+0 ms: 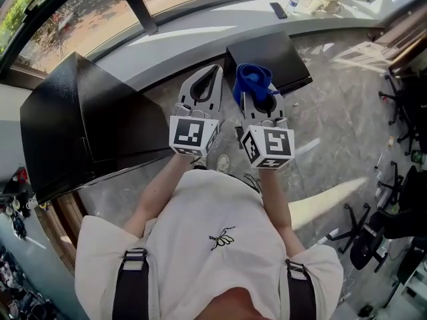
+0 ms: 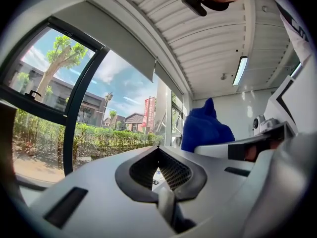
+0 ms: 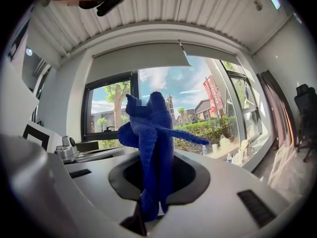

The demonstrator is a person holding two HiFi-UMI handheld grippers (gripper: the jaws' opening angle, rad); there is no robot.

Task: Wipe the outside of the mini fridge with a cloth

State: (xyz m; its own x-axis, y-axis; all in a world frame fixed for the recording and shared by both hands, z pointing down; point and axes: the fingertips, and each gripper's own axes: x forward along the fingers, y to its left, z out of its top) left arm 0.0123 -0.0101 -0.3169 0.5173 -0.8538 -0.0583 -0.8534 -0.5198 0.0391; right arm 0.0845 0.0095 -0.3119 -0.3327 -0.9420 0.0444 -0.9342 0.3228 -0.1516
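Note:
A large black mini fridge (image 1: pixel 73 122) stands on the floor at the left of the head view. Both grippers are held up in front of my chest, apart from the fridge and pointing up and forward. My right gripper (image 1: pixel 257 85) is shut on a blue cloth (image 1: pixel 252 80), which bunches above its jaws. In the right gripper view, the right gripper (image 3: pixel 146 216) clamps the cloth (image 3: pixel 151 143). My left gripper (image 1: pixel 215 72) is shut with nothing in it, jaws meeting in the left gripper view (image 2: pixel 166 202). There the cloth (image 2: pixel 205 128) shows to the right.
A smaller black box (image 1: pixel 270 55) sits on the marble floor ahead of the grippers. A curved window ledge (image 1: pixel 200 35) behind it carries a phone (image 1: pixel 278 10), a bottle and papers. Office chairs (image 1: pixel 370 235) stand at the right.

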